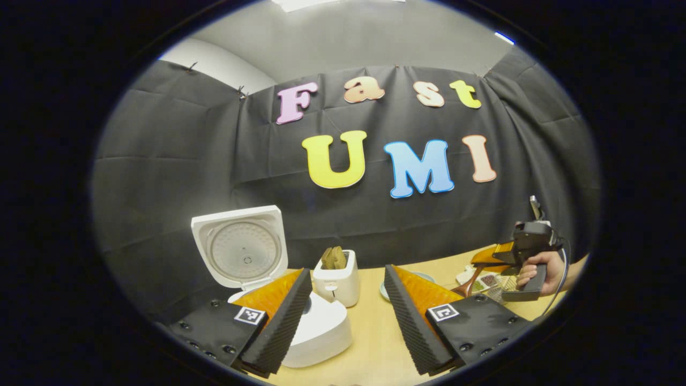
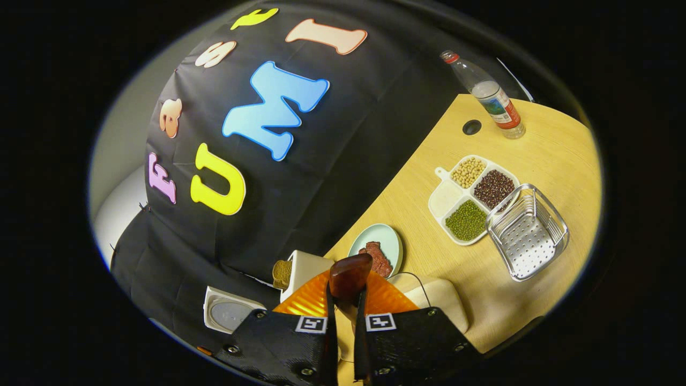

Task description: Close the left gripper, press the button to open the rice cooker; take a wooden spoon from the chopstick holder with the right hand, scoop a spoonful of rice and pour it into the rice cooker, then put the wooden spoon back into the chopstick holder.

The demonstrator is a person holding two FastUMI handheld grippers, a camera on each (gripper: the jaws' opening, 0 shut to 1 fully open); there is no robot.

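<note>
**Cooker open, spoon clamped in my right gripper**

I see the wooden table (image 2: 546, 155) running across both views, the biggest thing in front of me. On it, in the left gripper view, the white rice cooker (image 1: 316, 327) stands with its lid (image 1: 241, 249) swung up and back, the inner plate facing me. Just beside it sits a white toaster (image 1: 337, 281) with bread slices poking from the top.

My left gripper (image 1: 348, 316) hangs above the table with its fingers spread wide apart, nothing between them; the cooker shows partly behind its left finger.

My right gripper (image 2: 345, 321) has its fingers drawn nearly together on the wooden spoon (image 2: 349, 276), whose bowl sticks up past the tips. In the left gripper view I see this gripper (image 1: 522, 249) farther off, held in a hand (image 1: 544, 271) over the table's right side.

In the right gripper view I also make out a metal drainer basket (image 2: 528, 233), touching a four-part tray (image 2: 471, 198) of beans and rice. Nearby lie a pale green plate (image 2: 381, 238) with something reddish on it and, well apart, a clear bottle (image 2: 485, 94).
</note>
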